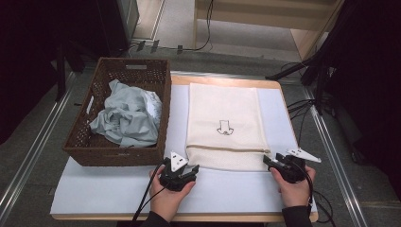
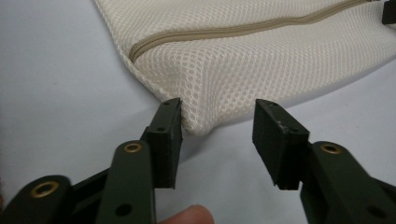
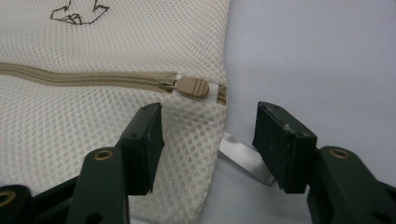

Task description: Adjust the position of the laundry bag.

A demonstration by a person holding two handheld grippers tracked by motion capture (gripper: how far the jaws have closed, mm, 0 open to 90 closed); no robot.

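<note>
Both grippers, left [image 2: 217, 123] and right [image 3: 209, 140], stand half open, gripping nothing, astride mesh bag [image 1: 222, 118] corners; closing shallow risks fabric slipping out.

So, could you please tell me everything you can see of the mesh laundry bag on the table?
The mesh laundry bag is cream netted fabric, lying flat on the white mat beside the wicker basket. A beige zipper crosses it near the person's end, closed, its pull at the right edge. A small dark line drawing marks its middle; a white tag sticks out below the zipper.
</note>
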